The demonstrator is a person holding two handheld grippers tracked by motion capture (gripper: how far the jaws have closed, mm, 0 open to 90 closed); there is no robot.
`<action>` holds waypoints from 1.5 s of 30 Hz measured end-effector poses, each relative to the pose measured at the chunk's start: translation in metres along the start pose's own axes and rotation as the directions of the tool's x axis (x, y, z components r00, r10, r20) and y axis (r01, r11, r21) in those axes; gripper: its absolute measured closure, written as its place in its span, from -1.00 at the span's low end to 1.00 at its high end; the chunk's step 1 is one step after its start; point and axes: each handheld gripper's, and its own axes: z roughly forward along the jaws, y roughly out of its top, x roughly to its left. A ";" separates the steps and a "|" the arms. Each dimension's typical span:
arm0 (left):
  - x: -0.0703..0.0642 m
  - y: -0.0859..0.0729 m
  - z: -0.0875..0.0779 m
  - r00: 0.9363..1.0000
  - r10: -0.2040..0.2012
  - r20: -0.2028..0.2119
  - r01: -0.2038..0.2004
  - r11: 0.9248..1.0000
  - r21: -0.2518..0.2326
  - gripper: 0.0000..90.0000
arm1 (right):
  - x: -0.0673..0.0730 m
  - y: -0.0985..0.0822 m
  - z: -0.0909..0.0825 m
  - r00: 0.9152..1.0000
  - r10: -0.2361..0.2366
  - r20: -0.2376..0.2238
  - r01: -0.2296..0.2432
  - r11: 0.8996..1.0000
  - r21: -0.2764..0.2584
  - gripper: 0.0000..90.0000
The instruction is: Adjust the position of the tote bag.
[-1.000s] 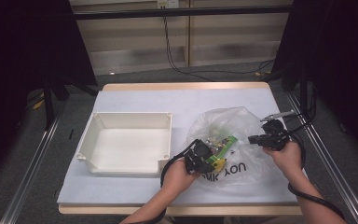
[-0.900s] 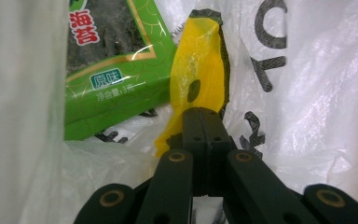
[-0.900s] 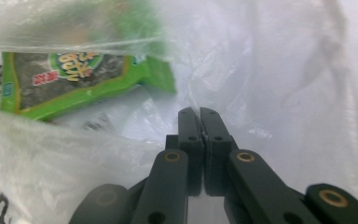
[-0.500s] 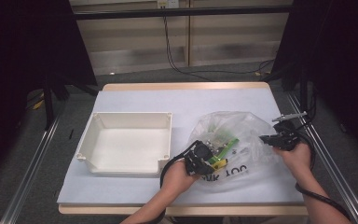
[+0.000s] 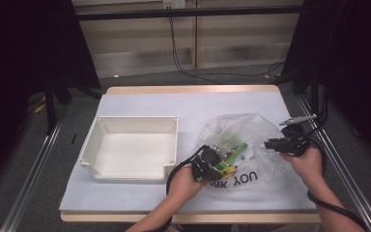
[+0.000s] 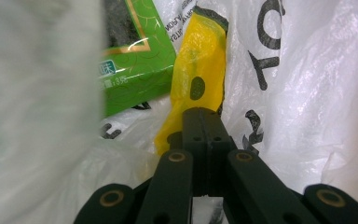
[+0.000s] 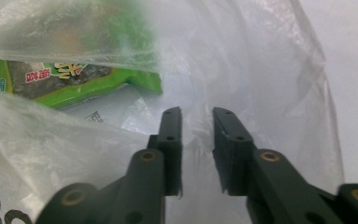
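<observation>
Clear bag [image 5: 241,145] lying right of the white bin [image 5: 130,152], just beside its right wall. Left gripper [image 5: 206,164] at the bag's near-left edge, jaws pressed together; in the left gripper view a yellow packet [image 6: 200,88] directly ahead of the tips, whether pinched cannot be told. Green packet [image 6: 130,60] inside, left of the yellow one. Right gripper [image 7: 196,135] at the bag's right edge, jaws apart, film between them. Probable next move: right gripper clamping the film, as the nearer one to that edge.
</observation>
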 end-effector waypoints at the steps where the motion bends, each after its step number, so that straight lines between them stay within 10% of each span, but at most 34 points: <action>1: 0.001 0.000 -0.001 1.000 0.019 -0.003 -0.019 1.000 0.012 1.00 | 0.004 0.003 -0.003 1.000 -0.020 0.004 0.020 1.000 -0.002 0.53; 10: -0.001 0.001 -0.001 1.000 0.018 0.000 -0.018 1.000 0.005 1.00 | 0.033 0.023 -0.013 0.997 -0.079 -0.026 0.077 0.996 -0.055 0.41; 22: 0.000 0.004 -0.009 1.000 -0.006 -0.011 0.005 0.999 -0.045 1.00 | 0.082 0.008 0.014 0.978 -0.173 -0.117 0.178 0.984 0.032 0.37; 27: 0.002 0.009 -0.023 0.998 0.003 -0.060 -0.007 0.998 -0.061 0.59 | 0.087 -0.002 0.018 0.971 -0.198 -0.131 0.205 0.978 0.042 0.34; 45: 0.018 0.035 -0.064 0.981 -0.017 -0.194 -0.011 0.990 -0.143 0.46 | 0.098 -0.016 0.025 0.961 -0.225 -0.160 0.236 0.970 0.052 0.20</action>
